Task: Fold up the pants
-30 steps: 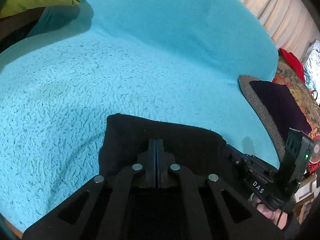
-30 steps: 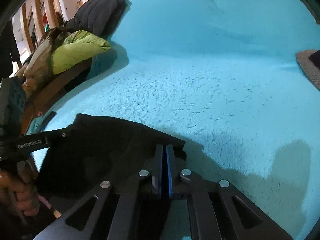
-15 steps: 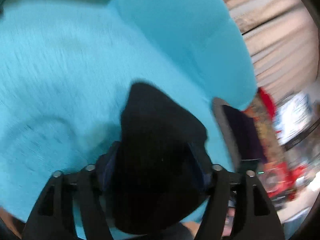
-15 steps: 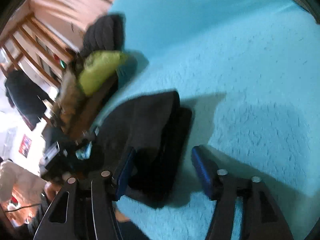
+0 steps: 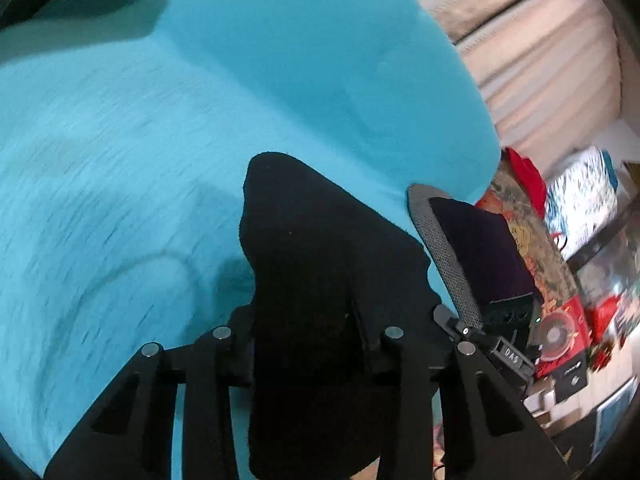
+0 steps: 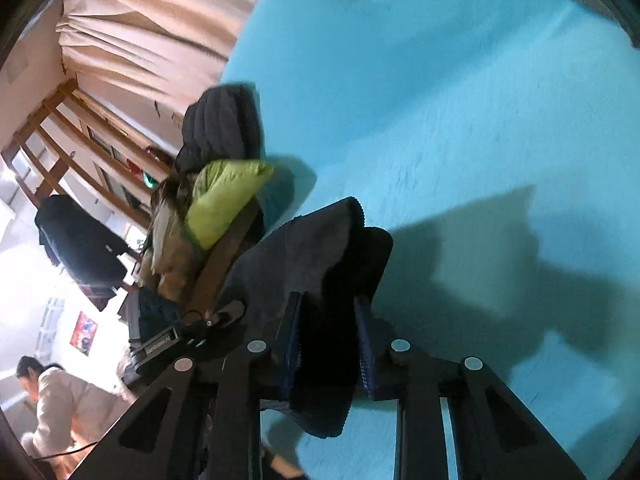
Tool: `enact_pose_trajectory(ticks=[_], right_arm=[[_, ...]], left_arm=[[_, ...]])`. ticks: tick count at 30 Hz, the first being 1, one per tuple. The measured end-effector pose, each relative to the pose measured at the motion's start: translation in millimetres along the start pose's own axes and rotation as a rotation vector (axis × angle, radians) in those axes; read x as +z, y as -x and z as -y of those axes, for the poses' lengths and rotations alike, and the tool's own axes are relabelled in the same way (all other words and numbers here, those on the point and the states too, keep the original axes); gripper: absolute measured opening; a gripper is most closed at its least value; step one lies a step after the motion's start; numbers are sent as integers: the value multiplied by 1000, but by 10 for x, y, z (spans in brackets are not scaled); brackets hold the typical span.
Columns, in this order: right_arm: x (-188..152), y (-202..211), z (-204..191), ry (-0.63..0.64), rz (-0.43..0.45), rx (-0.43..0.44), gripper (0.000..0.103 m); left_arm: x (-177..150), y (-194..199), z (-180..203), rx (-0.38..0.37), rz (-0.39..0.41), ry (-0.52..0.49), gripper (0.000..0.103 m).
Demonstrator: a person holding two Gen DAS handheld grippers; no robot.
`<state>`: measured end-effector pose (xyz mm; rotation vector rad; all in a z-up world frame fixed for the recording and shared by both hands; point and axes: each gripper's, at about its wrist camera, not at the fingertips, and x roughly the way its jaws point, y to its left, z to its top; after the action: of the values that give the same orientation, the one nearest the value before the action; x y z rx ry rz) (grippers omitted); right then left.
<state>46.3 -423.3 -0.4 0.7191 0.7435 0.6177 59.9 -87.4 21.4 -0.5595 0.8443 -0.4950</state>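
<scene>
The black pants (image 5: 320, 264) are a folded bundle lifted above the turquoise fleece blanket (image 5: 120, 168). My left gripper (image 5: 310, 344) has its jaws closed on the thick bundle, which bulges forward between the fingers. In the right wrist view the same pants (image 6: 320, 256) sit between the blue-padded fingers (image 6: 365, 344) of my right gripper (image 6: 328, 340), which clamps the fabric. The other gripper's body (image 6: 160, 346) shows at the left of that view. The bundle casts a shadow on the blanket (image 6: 500, 120).
A grey-rimmed dark cushion (image 5: 472, 248) lies at the blanket's right edge, with patterned fabric and a red item (image 5: 524, 172) beyond. A lime-green pillow (image 6: 224, 200) and dark jacket (image 6: 220, 120) sit at the left edge. Curtains (image 5: 540, 48) hang behind. A person (image 6: 52, 400) stands off left.
A second ago both grippers pinched the pants flat on the blanket. Both have since opened wider around a thick bundle, lifted it off the blanket and tilted.
</scene>
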Motion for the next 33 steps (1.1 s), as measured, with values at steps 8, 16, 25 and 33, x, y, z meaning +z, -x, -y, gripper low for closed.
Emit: enact_pose_trajectory(ticks=[8, 16, 25, 33], right_arm=[[118, -353, 637, -86, -32, -92, 31], [-13, 17, 630, -42, 184, -118, 38], [-499, 106, -46, 296, 234, -590, 52], [-593, -15, -128, 473, 130, -593, 52]], left_arm=[[53, -682, -103, 147, -55, -44, 58], [-150, -240, 98, 323, 43, -191, 69], [-556, 242, 356, 598, 110, -258, 73], [-685, 427, 466, 610, 130, -276, 73]])
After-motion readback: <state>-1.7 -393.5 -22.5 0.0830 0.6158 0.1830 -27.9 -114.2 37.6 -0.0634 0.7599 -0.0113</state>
